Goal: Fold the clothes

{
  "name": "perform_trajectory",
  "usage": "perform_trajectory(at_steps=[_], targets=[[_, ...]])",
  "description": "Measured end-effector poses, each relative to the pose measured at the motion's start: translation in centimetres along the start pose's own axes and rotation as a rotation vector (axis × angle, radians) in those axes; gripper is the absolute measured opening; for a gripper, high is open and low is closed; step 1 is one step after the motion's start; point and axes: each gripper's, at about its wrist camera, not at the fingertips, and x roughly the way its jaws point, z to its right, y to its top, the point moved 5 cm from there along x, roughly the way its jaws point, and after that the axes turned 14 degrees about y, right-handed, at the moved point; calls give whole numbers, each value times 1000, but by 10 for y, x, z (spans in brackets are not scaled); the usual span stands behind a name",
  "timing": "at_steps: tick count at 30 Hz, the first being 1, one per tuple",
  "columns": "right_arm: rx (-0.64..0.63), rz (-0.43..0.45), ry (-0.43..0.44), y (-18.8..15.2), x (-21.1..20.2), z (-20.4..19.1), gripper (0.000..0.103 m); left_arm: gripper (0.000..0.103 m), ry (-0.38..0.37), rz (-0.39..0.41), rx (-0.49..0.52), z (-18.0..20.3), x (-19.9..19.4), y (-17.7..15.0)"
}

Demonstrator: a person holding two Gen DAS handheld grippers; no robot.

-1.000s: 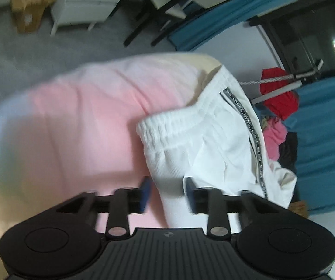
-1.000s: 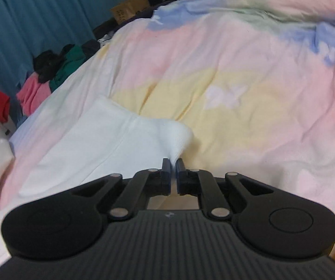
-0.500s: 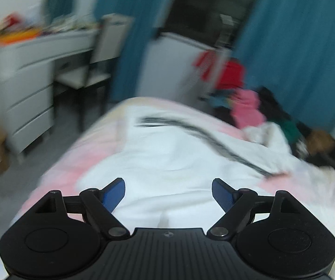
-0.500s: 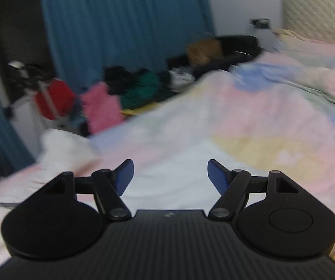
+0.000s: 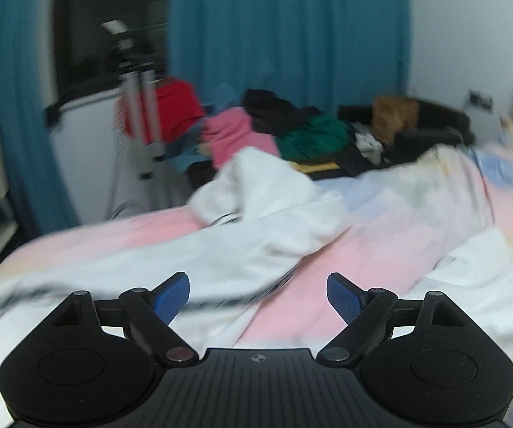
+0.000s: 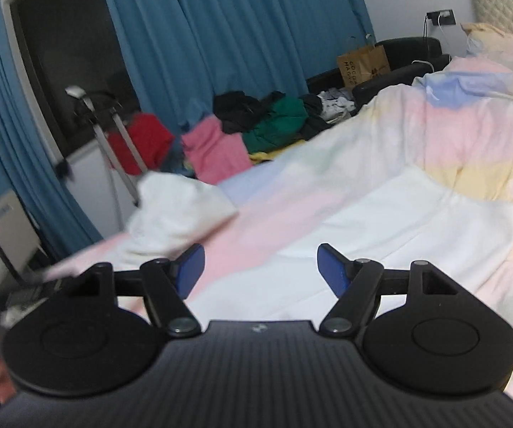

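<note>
White trousers with a black side stripe [image 5: 242,246] lie crumpled across the pastel bedspread [image 5: 327,271] in the left wrist view; their bunched end also shows in the right wrist view [image 6: 174,210]. A flat white garment [image 6: 399,228] lies on the bed before the right gripper, and its edge shows in the left wrist view [image 5: 470,285]. My left gripper [image 5: 258,297] is open and empty above the trousers. My right gripper [image 6: 260,271] is open and empty above the flat white garment.
A pile of pink, green, black and red clothes [image 6: 242,135] sits beyond the bed's far edge by blue curtains [image 6: 238,35]. A metal rack [image 5: 142,121] stands at the left. A brown paper bag [image 6: 362,63] sits on a dark sofa.
Both grippers let go of the white cloth and opened wide. Both lifted and tilted up from the bed, so the views now face the curtains and the clothes pile.
</note>
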Motion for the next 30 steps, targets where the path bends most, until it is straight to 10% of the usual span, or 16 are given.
perform_trajectory(at_steps=[10,17,20,22,30], targets=[[-82,-26,-77,-22,71,40,72,86,13,29,262,147,186,42],[-64,-42,-92,-32,106,61,72,91,49,-25,360,182,237,36],[-62,-42,-101,-35,110,63,72,65,64,-48,402,197,258,34],[-60,-39,-107,-35,111,64,72,10,66,-74,401,199,264,36],[-79,4,-136,-28,96,55,72,8,-145,-32,203,140,176,98]])
